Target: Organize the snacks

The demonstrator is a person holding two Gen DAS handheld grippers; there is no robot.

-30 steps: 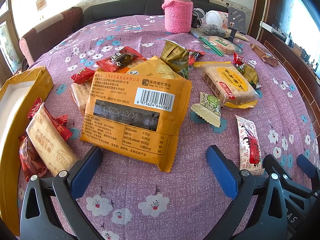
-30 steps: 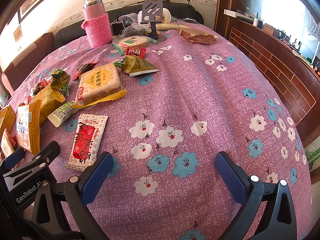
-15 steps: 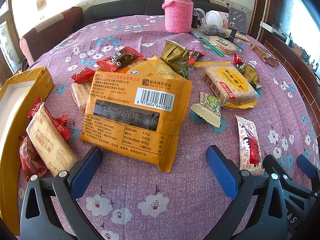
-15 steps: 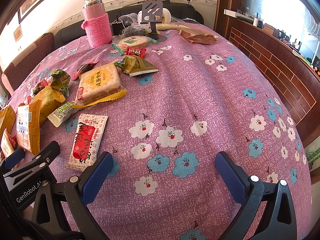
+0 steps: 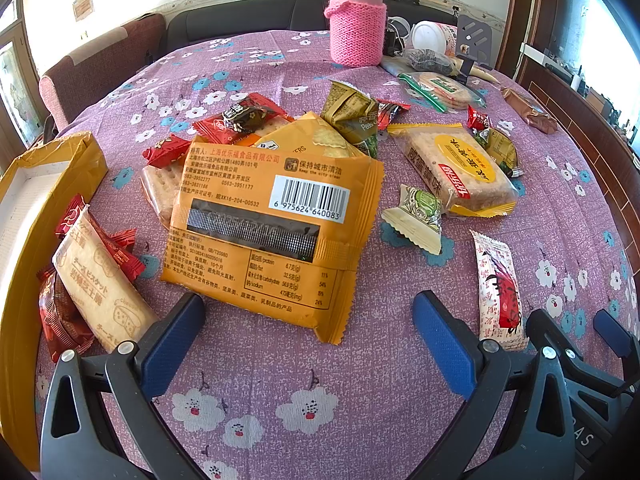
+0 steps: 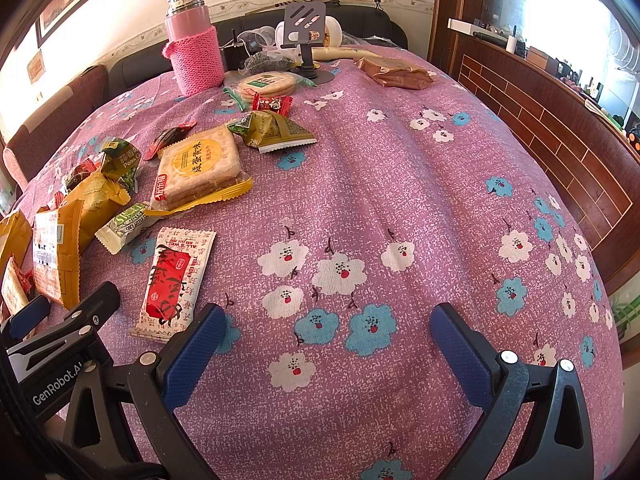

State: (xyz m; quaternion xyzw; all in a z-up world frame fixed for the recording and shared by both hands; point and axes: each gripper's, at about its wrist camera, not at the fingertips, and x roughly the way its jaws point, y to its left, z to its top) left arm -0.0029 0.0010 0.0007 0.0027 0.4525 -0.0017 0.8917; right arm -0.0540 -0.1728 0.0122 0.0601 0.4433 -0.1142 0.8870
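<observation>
Several snack packets lie scattered on a purple flowered tablecloth (image 5: pixel 280 380). A big orange cracker packet (image 5: pixel 272 232) lies barcode up just ahead of my left gripper (image 5: pixel 308 312), which is open and empty. A yellow box (image 5: pixel 28 200) sits at the left with a cheese biscuit packet (image 5: pixel 100 280) and red packets against it. A yellow-labelled cracker pack (image 5: pixel 460 168), a small green candy (image 5: pixel 420 216) and a red-and-white packet (image 5: pixel 500 288) lie to the right. My right gripper (image 6: pixel 328 328) is open over bare cloth, the red-and-white packet (image 6: pixel 172 280) beside its left finger.
A pink flask in a knitted sleeve (image 5: pixel 356 20) stands at the back, with a phone stand (image 6: pixel 306 40), a round cracker pack (image 6: pixel 266 84) and a brown packet (image 6: pixel 396 72) nearby. A wooden brick-pattern wall (image 6: pixel 560 152) runs along the right. Sofa seats (image 5: pixel 104 64) ring the table.
</observation>
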